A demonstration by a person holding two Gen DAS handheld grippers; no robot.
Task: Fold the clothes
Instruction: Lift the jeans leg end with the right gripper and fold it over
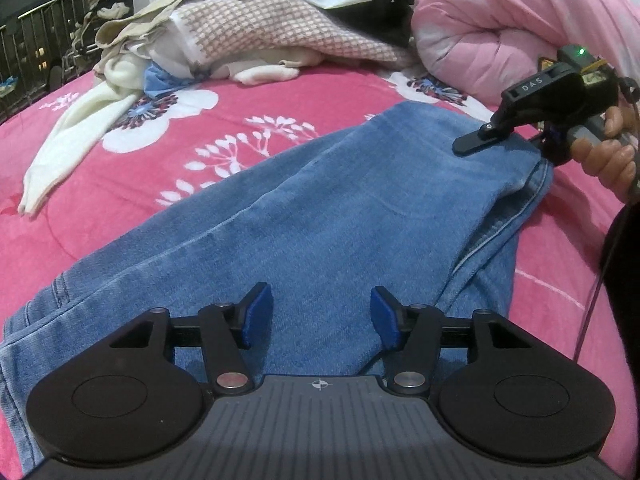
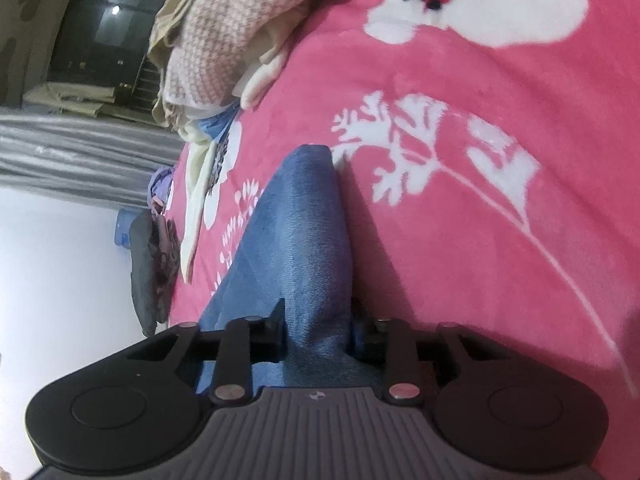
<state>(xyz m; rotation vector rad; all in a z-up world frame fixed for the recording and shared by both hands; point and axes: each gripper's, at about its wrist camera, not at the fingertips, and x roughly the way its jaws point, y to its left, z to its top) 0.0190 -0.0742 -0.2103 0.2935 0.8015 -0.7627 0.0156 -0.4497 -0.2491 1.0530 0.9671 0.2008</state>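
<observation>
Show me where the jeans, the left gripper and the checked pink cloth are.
jeans (image 1: pixel 320 216): left wrist view, middle of the denim.
left gripper (image 1: pixel 322 316): left wrist view, between its fingertips.
checked pink cloth (image 1: pixel 280 24): left wrist view, its top.

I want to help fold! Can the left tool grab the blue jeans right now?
Probably yes. The left tool is open and sits right over the jeans, with nothing between its fingers and the denim. The right tool already pinches the jeans at their other end.
</observation>
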